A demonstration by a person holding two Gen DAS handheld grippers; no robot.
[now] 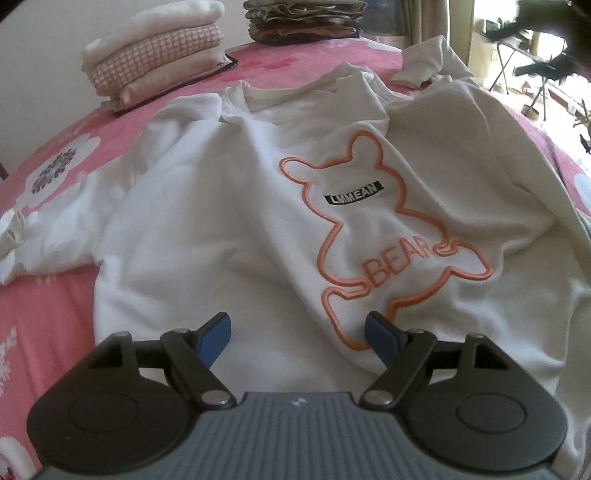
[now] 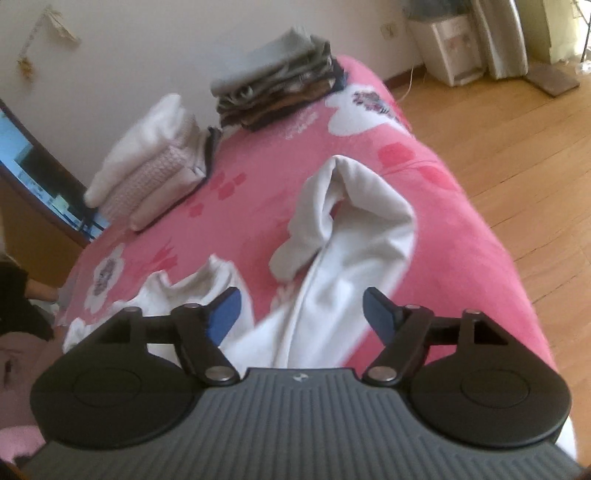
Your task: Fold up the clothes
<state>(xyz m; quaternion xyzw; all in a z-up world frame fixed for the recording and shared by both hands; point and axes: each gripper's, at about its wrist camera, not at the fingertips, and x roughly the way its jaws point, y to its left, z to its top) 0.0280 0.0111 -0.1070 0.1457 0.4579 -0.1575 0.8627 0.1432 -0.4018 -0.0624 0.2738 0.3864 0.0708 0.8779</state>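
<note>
On the pink floral bedspread (image 1: 48, 295), at far left, sits a stack of folded white and checked clothes (image 1: 155, 55), beside it a second stack of grey and brown garments (image 1: 303, 18). The white sweatshirt (image 1: 207, 229) lies spread face up at centre; its orange bear outline (image 1: 369, 236) reads "LMMEAN" and "BEAR". Left gripper (image 1: 297, 336): fingers apart, empty, over the hem. Right gripper (image 2: 299, 314): fingers apart, empty, above the bunched sleeve (image 2: 347, 221).

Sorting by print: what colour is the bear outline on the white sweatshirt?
Orange bear outline, clearest in the left wrist view.
</note>
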